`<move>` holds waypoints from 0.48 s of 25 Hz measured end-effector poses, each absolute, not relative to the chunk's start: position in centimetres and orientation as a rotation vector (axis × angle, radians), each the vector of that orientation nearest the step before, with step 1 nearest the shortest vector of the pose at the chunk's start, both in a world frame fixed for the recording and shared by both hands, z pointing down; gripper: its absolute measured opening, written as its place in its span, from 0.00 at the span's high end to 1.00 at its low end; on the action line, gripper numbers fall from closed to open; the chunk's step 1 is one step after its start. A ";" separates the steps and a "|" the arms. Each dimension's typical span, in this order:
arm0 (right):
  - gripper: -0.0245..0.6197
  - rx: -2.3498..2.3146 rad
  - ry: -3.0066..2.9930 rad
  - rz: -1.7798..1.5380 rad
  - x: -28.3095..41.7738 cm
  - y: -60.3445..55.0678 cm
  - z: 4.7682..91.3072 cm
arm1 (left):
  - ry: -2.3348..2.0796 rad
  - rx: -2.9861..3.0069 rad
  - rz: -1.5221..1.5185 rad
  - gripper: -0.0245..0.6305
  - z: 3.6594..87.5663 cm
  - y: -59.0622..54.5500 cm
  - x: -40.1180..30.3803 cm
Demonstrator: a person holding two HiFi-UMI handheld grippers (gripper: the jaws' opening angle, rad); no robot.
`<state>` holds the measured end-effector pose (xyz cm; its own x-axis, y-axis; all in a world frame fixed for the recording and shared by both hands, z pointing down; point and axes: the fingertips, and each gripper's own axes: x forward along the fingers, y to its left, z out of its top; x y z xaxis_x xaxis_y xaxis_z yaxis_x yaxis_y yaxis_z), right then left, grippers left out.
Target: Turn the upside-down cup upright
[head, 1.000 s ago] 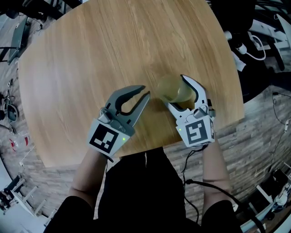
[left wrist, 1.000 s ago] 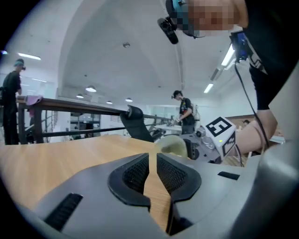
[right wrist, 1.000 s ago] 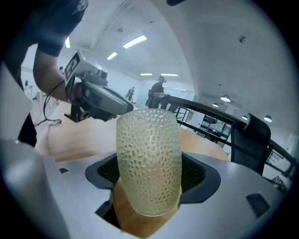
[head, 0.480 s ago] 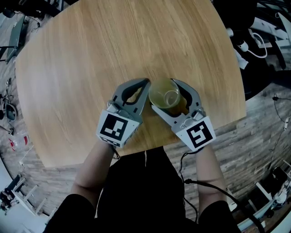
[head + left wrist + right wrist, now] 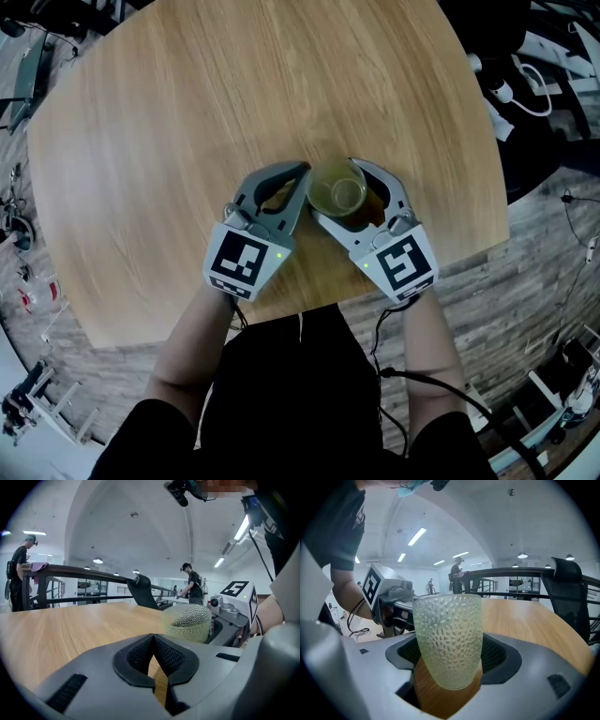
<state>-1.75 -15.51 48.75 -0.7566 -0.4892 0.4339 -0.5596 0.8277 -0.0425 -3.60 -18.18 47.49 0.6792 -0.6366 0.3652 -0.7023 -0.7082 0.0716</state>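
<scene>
A pale green, bumpy translucent cup (image 5: 337, 192) stands mouth up near the front edge of the round wooden table (image 5: 187, 112). My right gripper (image 5: 339, 197) is shut on it, one jaw on each side. In the right gripper view the cup (image 5: 449, 639) fills the space between the black pads, wide end up; whether its base rests on the wood I cannot tell. My left gripper (image 5: 302, 173) is shut and empty just left of the cup, tips close to its rim. In the left gripper view the closed jaws (image 5: 154, 644) point past the cup (image 5: 187, 623).
The table's front edge (image 5: 309, 305) runs just behind both grippers, with the person's body below it. Cables and gear (image 5: 534, 84) lie on the floor to the right. A dark chair (image 5: 572, 597) and a railing (image 5: 84, 571) stand beyond the table, with people far off.
The left gripper's jaws have shut and it has moved up beside the cup. The right gripper has rolled, bringing the cup from tilted to mouth up.
</scene>
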 end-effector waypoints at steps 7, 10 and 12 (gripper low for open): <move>0.48 0.797 -2.566 0.274 -1.9 -16.0 50.1 | -1.061 2.697 0.511 0.95 48.6 -18.2 -3.5; 0.48 0.794 -2.558 0.278 -1.8 -16.0 50.3 | -1.041 2.707 0.523 0.95 48.7 -18.1 -3.2; 0.48 0.790 -2.549 0.276 -1.8 -15.9 50.5 | -1.034 2.707 0.533 0.95 48.9 -17.9 -3.1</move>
